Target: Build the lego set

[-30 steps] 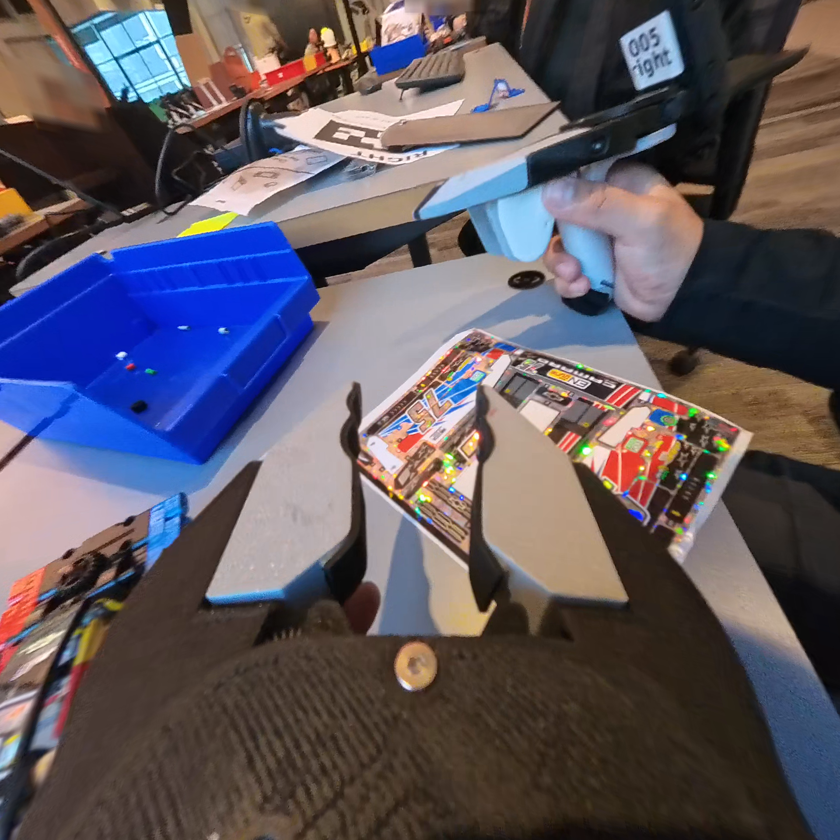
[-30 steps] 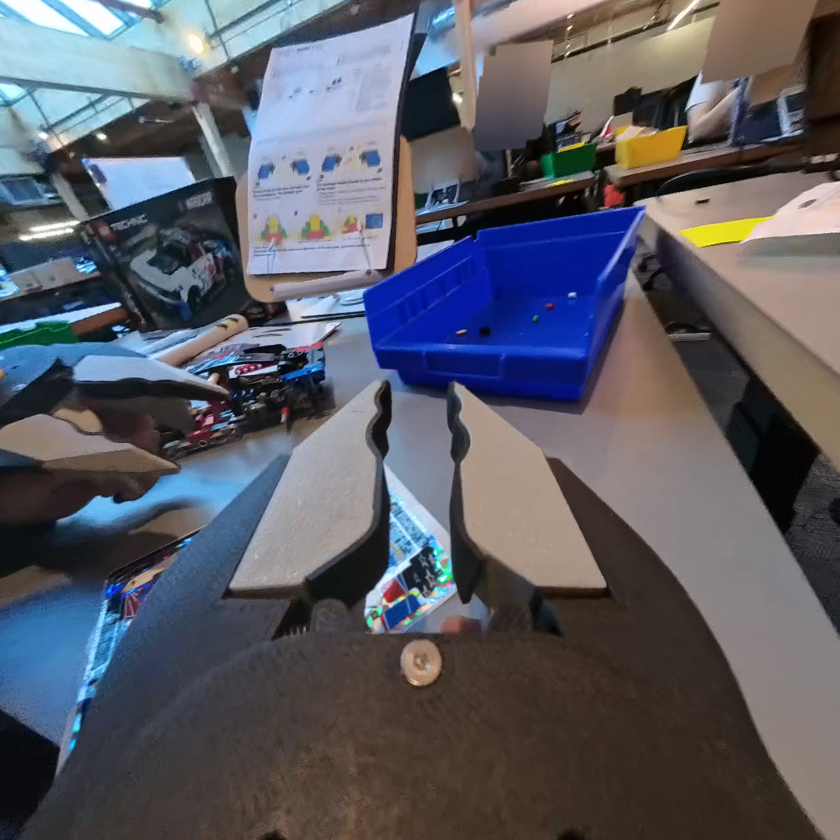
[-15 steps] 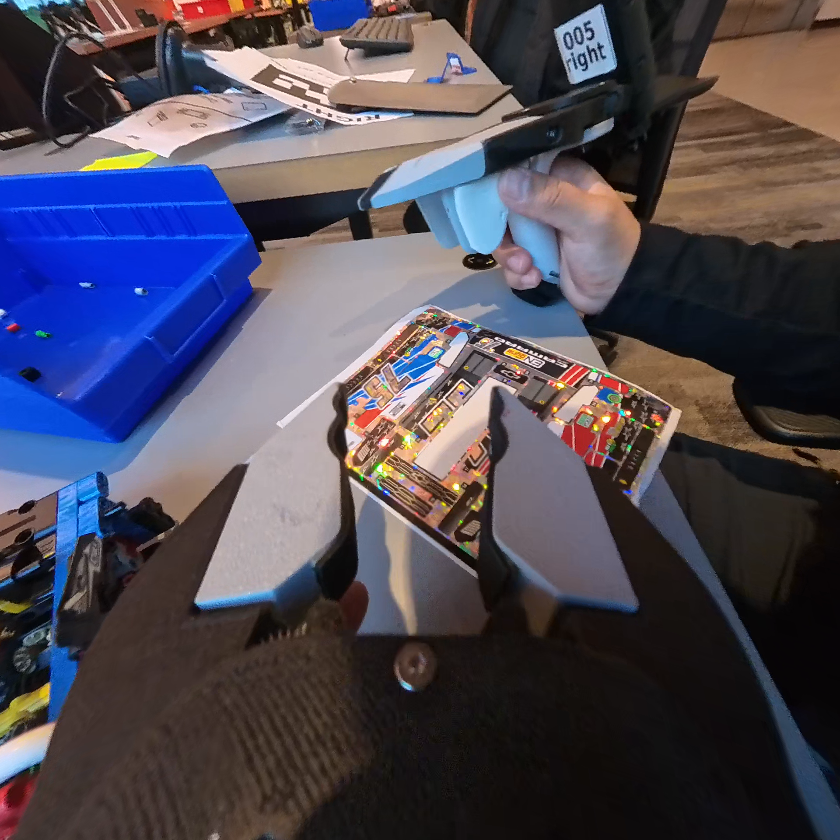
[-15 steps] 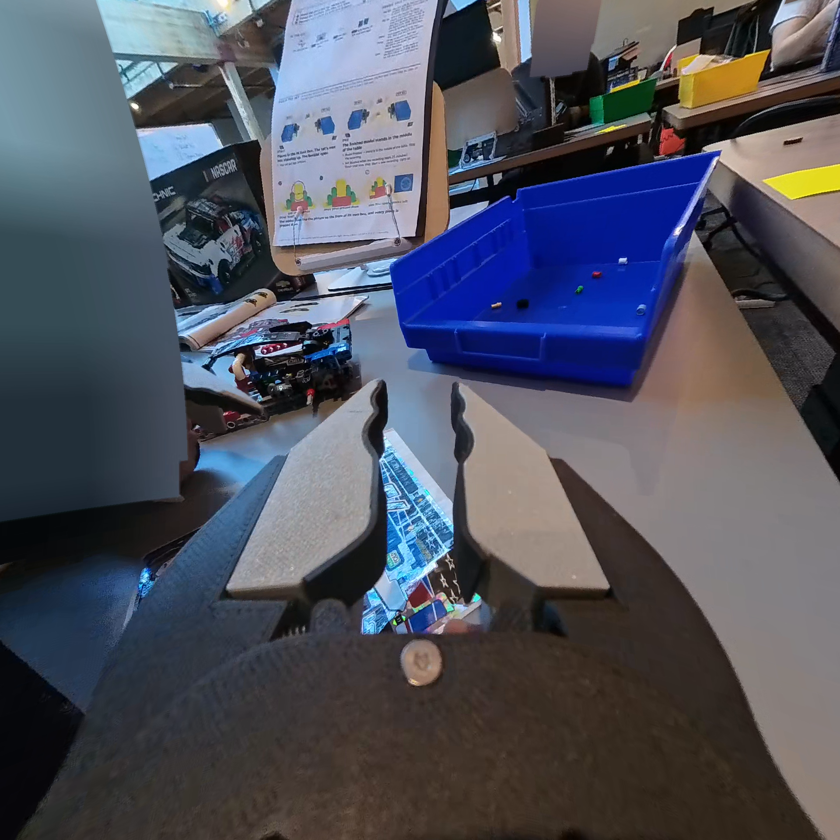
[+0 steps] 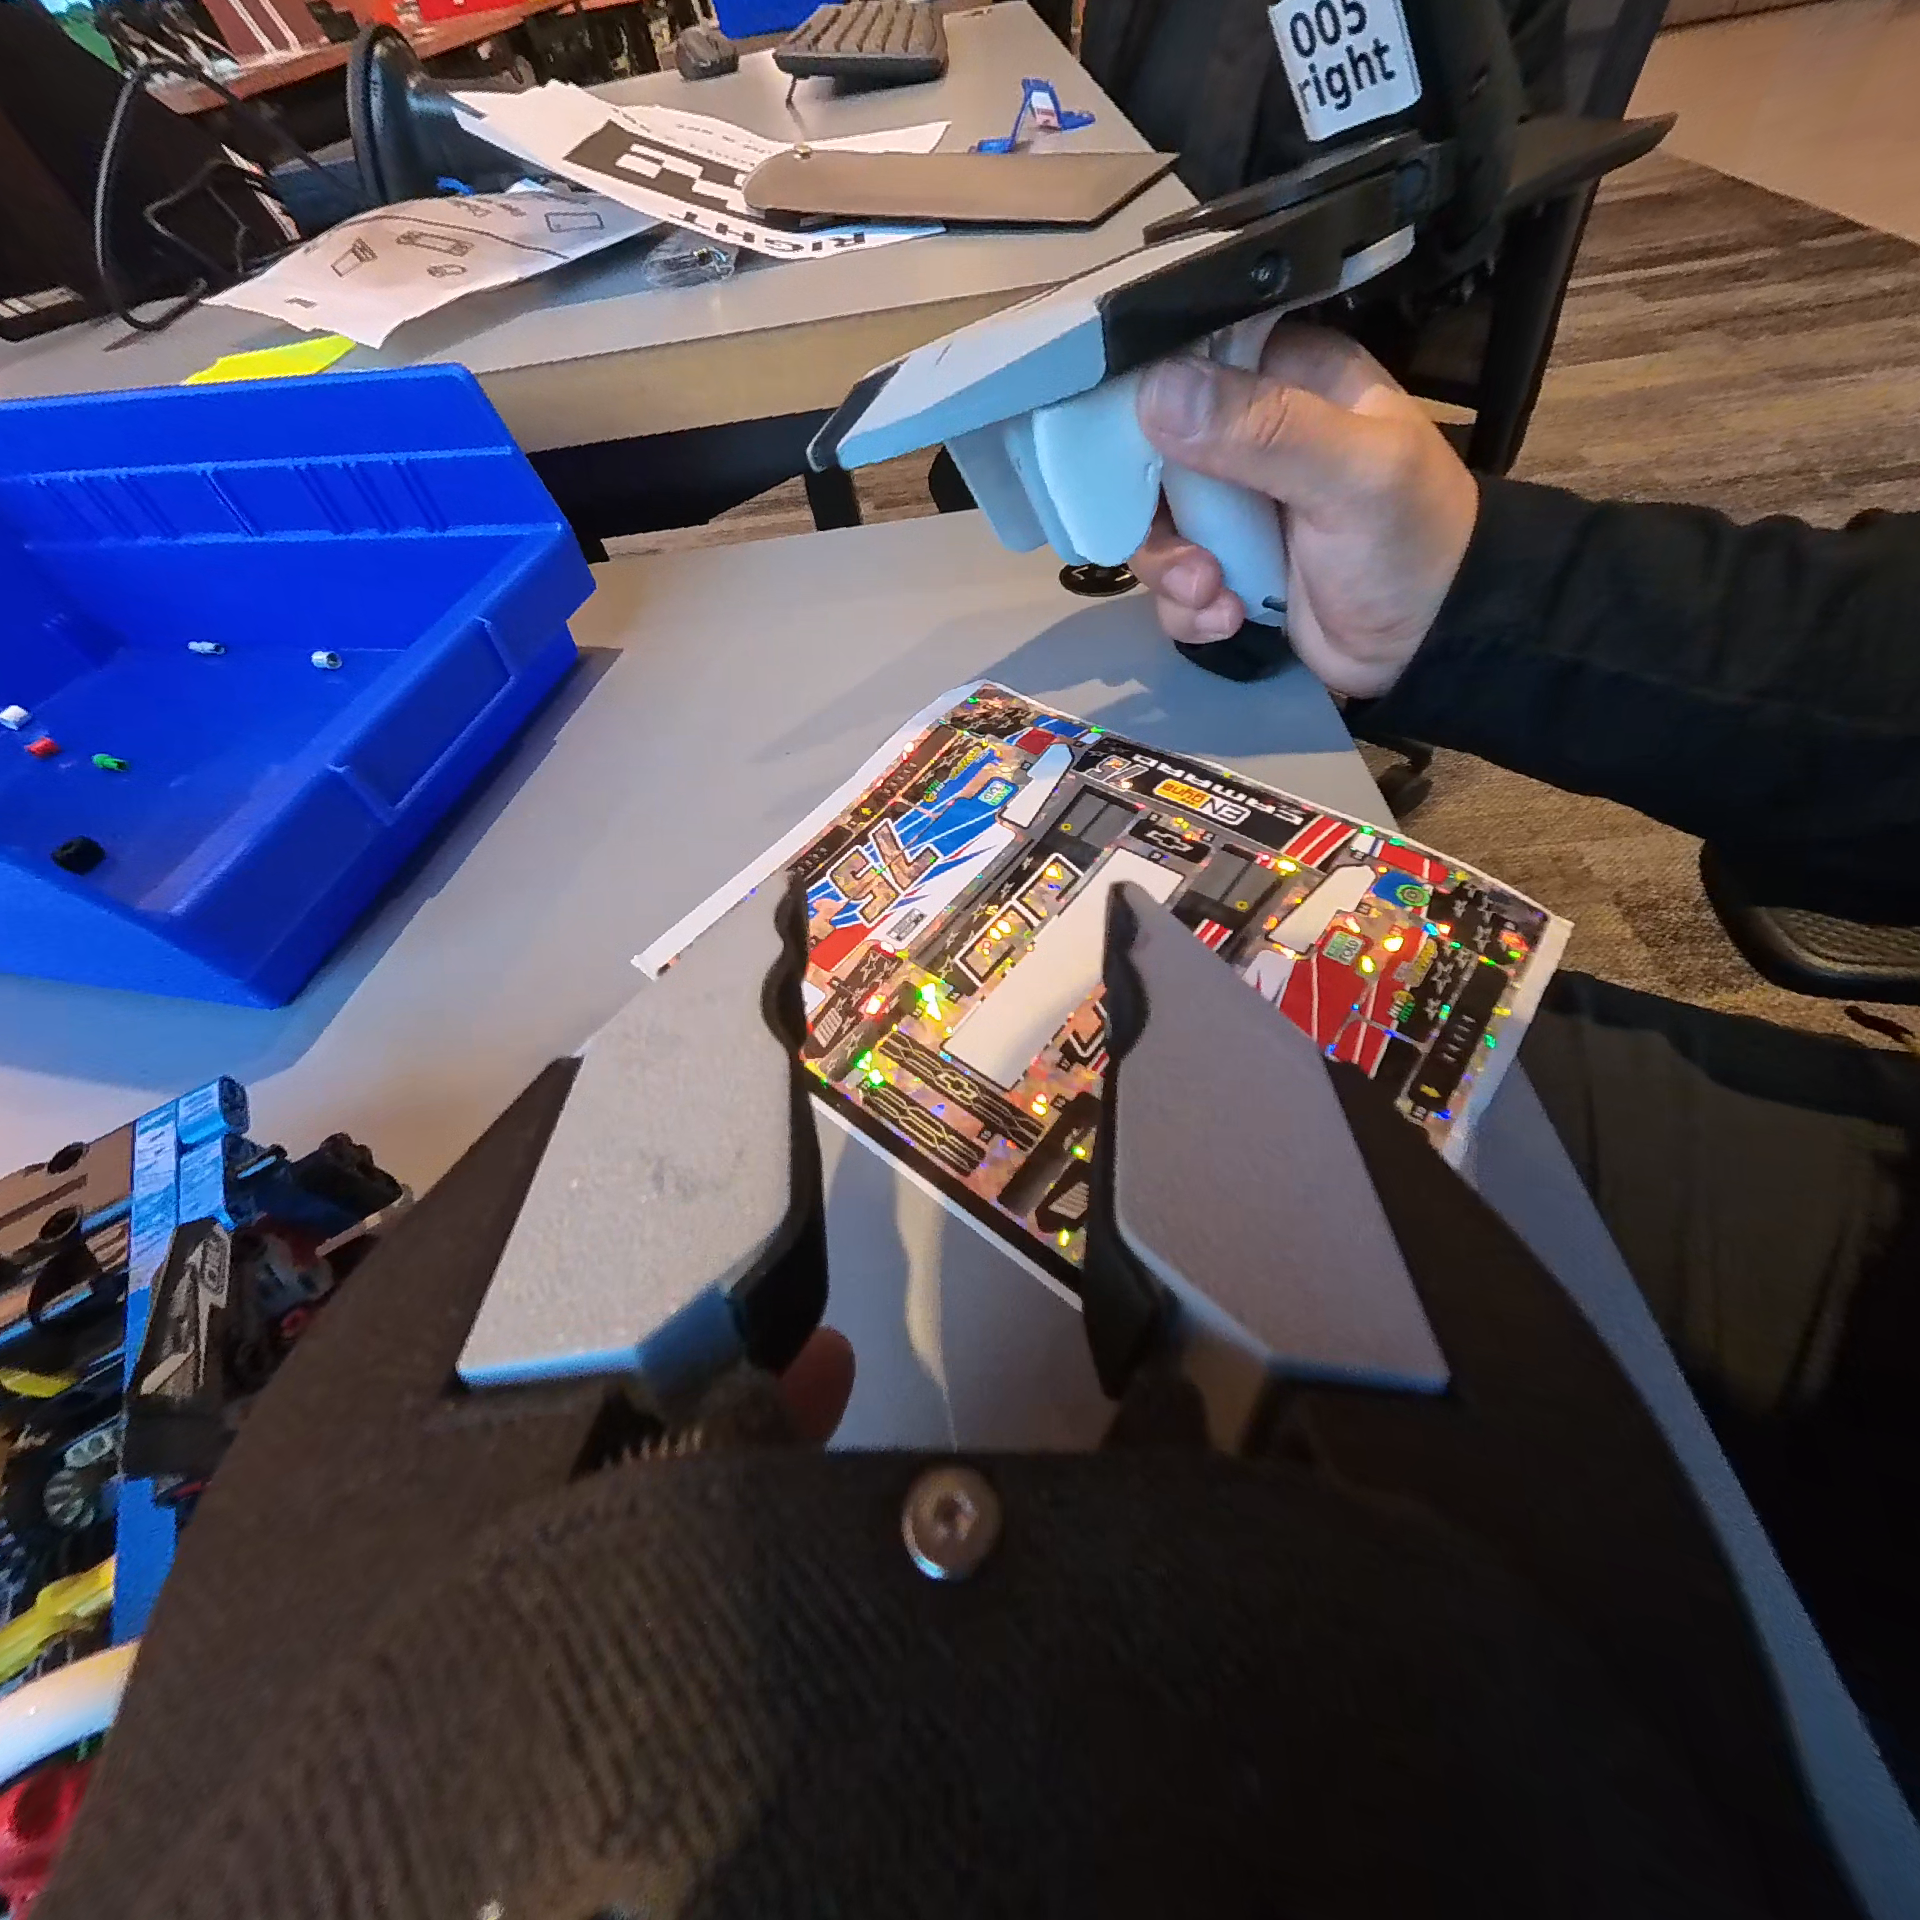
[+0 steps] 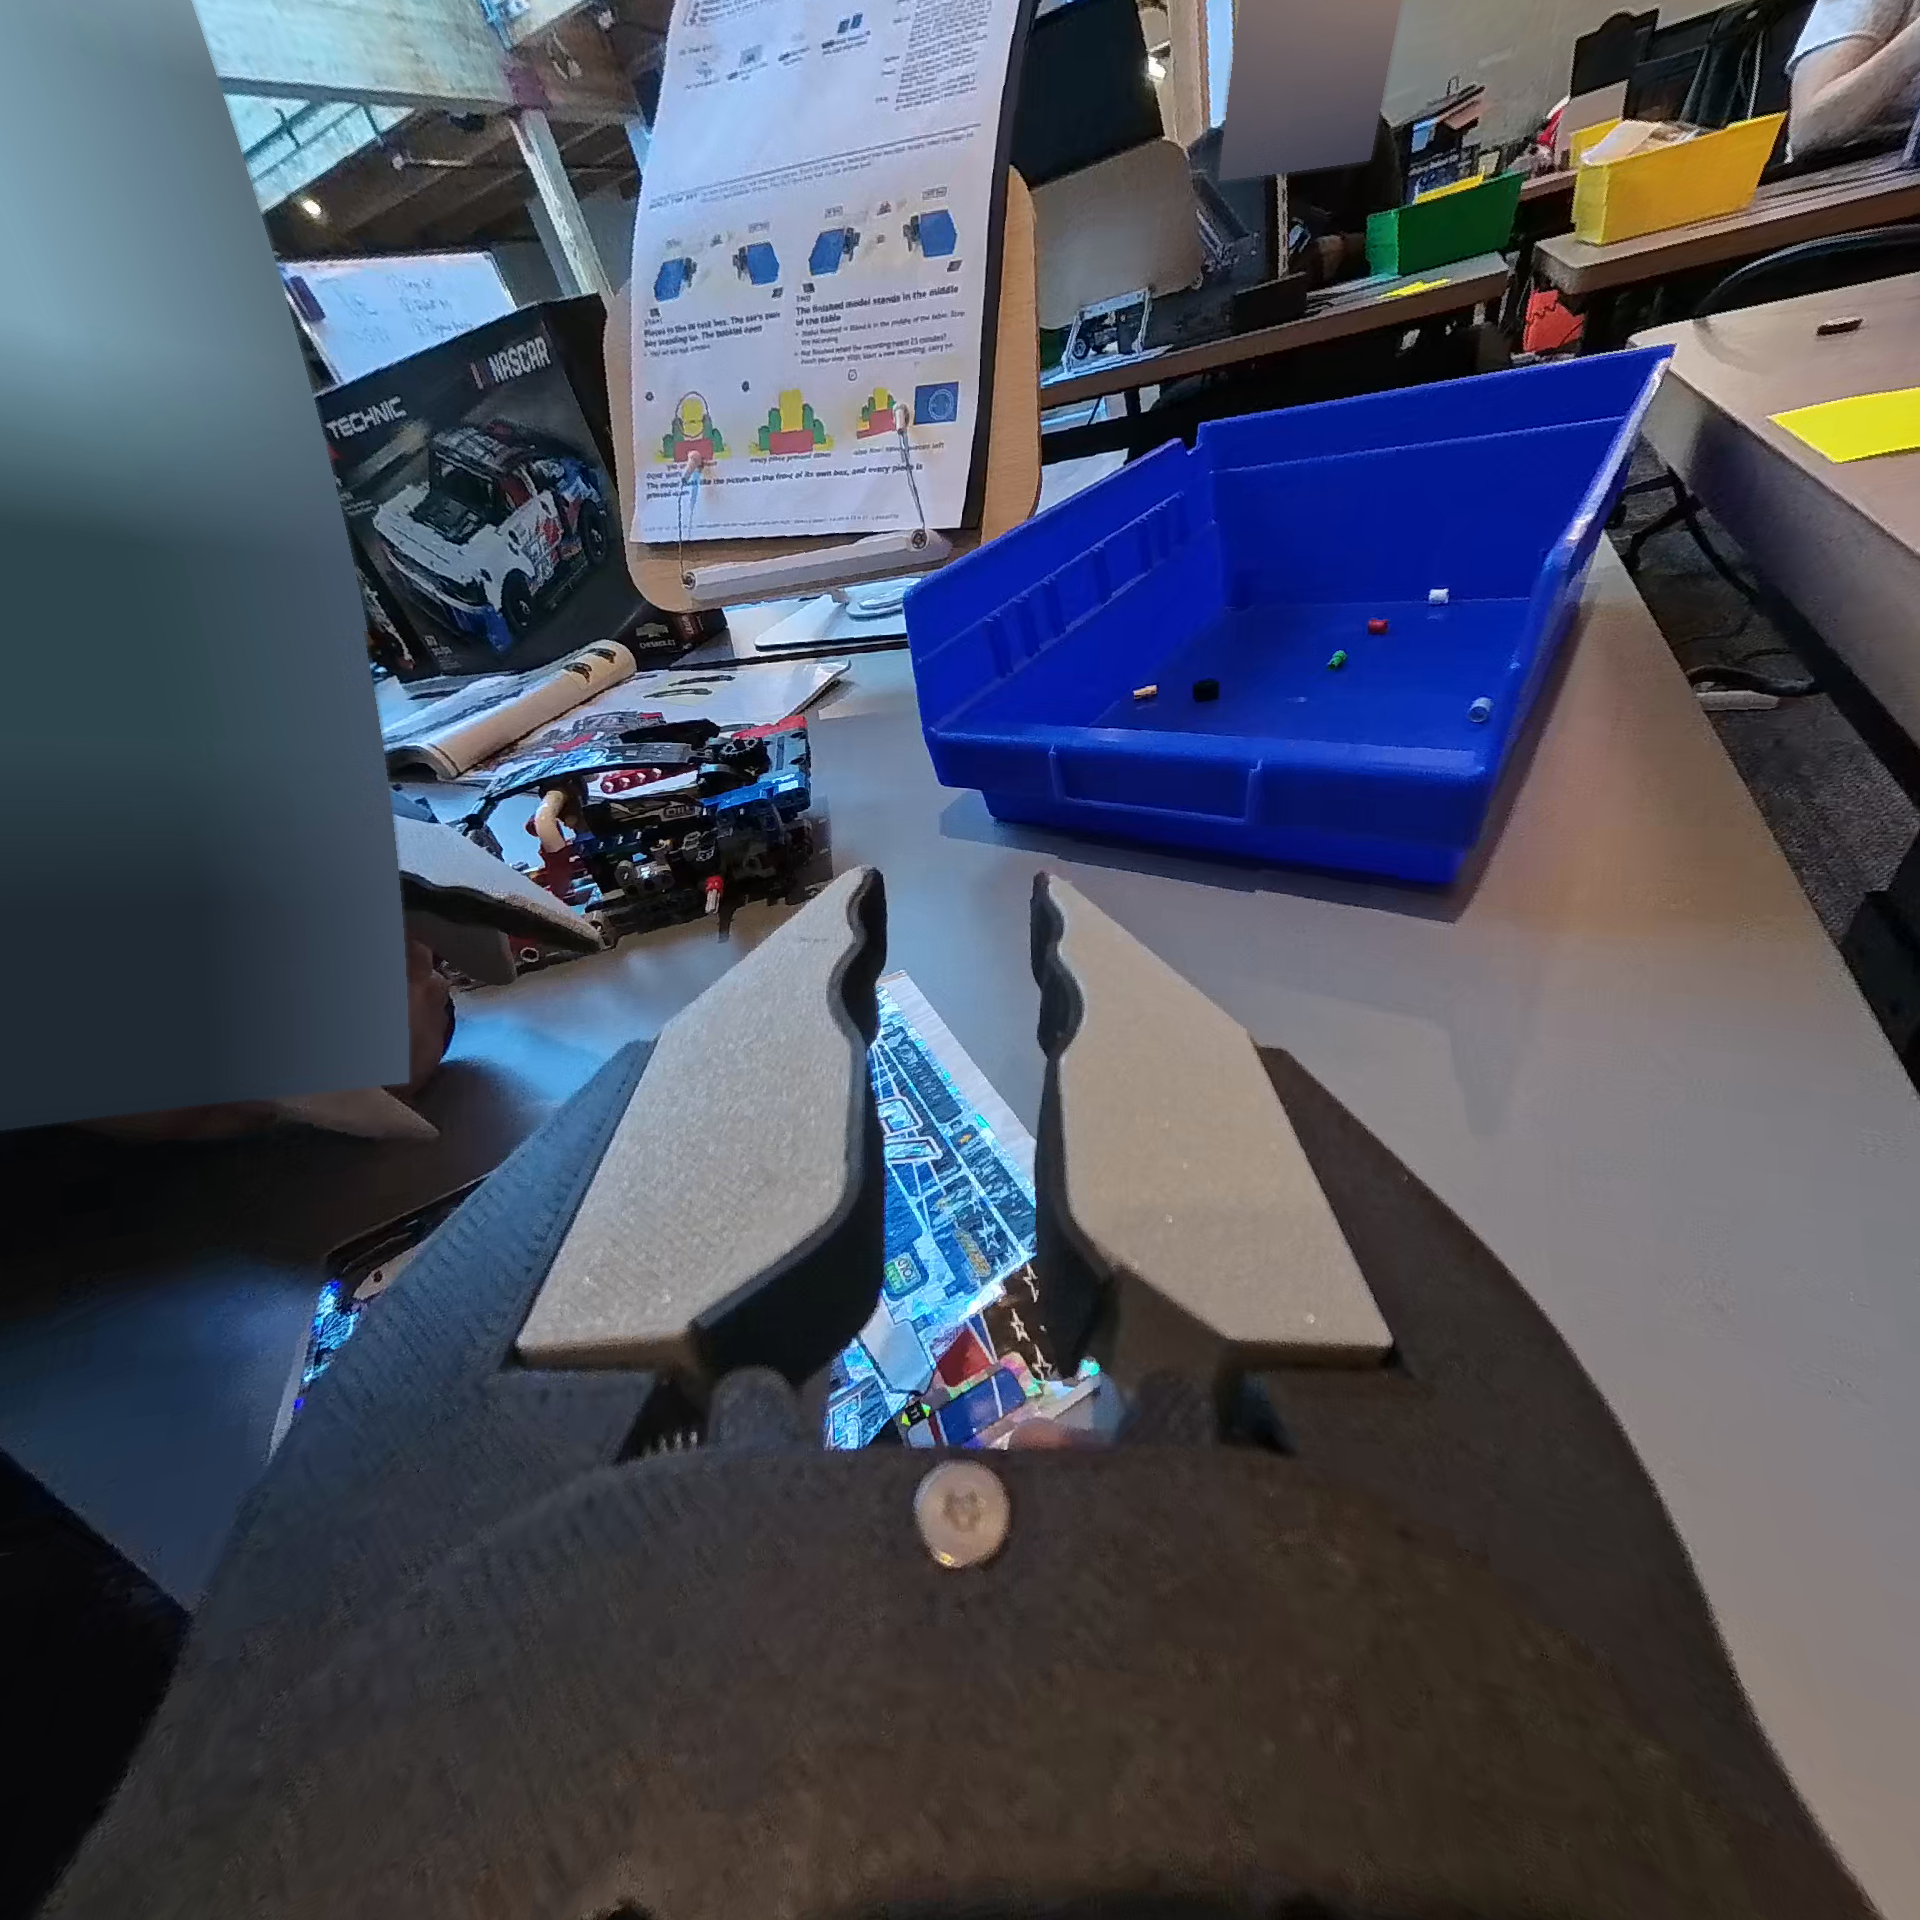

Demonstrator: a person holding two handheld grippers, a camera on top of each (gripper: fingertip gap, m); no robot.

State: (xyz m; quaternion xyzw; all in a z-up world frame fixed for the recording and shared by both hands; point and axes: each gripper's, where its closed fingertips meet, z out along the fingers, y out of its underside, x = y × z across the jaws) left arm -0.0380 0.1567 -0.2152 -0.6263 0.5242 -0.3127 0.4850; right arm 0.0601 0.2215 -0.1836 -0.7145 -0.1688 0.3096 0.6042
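A shiny sticker sheet (image 5: 1195,914) lies flat on the grey table (image 5: 727,707). My left gripper (image 5: 951,914) is open and empty, just above the sheet's near edge. My right gripper (image 6: 954,891) is open by a narrow gap and empty, held over the same sheet (image 6: 945,1143). In the left wrist view a hand (image 5: 1309,499) holds the right gripper (image 5: 862,436) above the sheet's far side. The partly built dark and blue lego car (image 6: 675,810) sits to the left, and also shows in the left wrist view (image 5: 166,1247). One finger (image 6: 488,914) of the left gripper shows beside the car.
A blue bin (image 6: 1351,499) holding several small loose pieces (image 6: 1205,689) stands behind the sheet; it also shows in the left wrist view (image 5: 312,582). The set's box (image 6: 478,488), an open booklet (image 6: 520,707) and a clipboard stand with a page (image 6: 821,312) are at the back. A second table (image 5: 727,291) lies beyond. Some 12 cm of space lies between my two pairs of fingers.
My left gripper has swung towards the sheet and its jaws have widened a little. My right gripper has tipped downward and come closer to the sheet, its gap unchanged.
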